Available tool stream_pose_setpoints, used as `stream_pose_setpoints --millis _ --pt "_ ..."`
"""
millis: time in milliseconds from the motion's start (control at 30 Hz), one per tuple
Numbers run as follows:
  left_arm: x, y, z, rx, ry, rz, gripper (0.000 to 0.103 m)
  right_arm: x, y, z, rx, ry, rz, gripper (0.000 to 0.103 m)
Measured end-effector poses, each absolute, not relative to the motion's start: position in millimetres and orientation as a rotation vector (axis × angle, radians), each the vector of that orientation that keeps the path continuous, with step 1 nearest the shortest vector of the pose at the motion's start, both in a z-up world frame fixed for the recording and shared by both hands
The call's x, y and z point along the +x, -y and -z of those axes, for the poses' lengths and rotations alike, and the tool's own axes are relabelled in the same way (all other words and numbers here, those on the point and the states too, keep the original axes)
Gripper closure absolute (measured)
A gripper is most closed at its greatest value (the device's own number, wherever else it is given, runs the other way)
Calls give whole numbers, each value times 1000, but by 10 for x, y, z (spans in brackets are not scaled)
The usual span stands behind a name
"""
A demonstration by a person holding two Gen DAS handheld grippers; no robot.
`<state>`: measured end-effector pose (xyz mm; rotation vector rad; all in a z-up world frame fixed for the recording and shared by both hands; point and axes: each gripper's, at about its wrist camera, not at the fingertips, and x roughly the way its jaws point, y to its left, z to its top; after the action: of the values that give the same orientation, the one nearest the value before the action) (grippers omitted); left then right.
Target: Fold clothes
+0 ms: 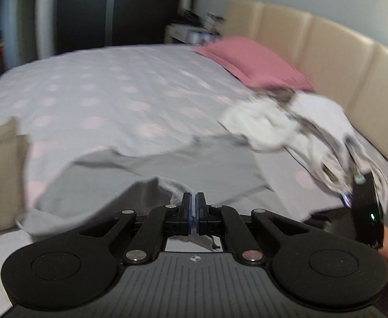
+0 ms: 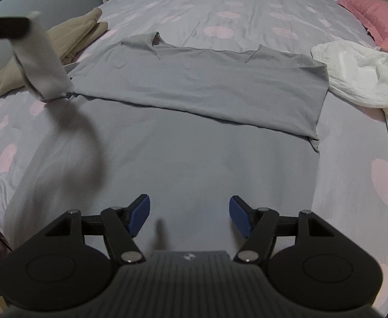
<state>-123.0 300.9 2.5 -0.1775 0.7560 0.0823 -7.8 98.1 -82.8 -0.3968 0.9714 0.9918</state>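
Grey T-shirt (image 2: pixel 207 84) flat on bed (image 2: pixel 220 8), partly folded | left gripper (image 1: pixel 193 209) clenched on lifted shirt edge | right gripper (image 2: pixel 189 216) released, hovering above shirt | advice: carry edge across evenly, keep taut, lay flat.

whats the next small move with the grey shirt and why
Probably carry the left gripper, shut on a lifted part of the grey shirt, across onto the body and let go. The rest lies flat, and the right gripper hangs open above it, holding nothing.
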Motion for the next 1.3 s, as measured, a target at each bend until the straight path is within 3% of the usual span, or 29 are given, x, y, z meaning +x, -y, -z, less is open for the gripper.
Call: stream_pose_setpoints --millis 367,433,500,567,700,1300 --pt "-756 -2568 649 -136 -907 74 101 -32 -946 874 -386 -983 -991 34" --pt "-725 -2577 665 -149 -913 71 91 -27 -935 880 -383 -981 -992 34" --pt "-738 -2590 641 -153 -902 67 71 -30 -928 886 -386 -977 -987 34" --pt "-761 -2616 607 -158 -886 62 61 -33 -920 891 -389 -972 -983 34" --pt "-819 -2699 585 -139 -874 19 54 -32 -881 895 -378 -956 -980 34" --pt "-1532 -3421 798 -156 -894 -251 53 114 -908 982 -231 -1033 -945 34"
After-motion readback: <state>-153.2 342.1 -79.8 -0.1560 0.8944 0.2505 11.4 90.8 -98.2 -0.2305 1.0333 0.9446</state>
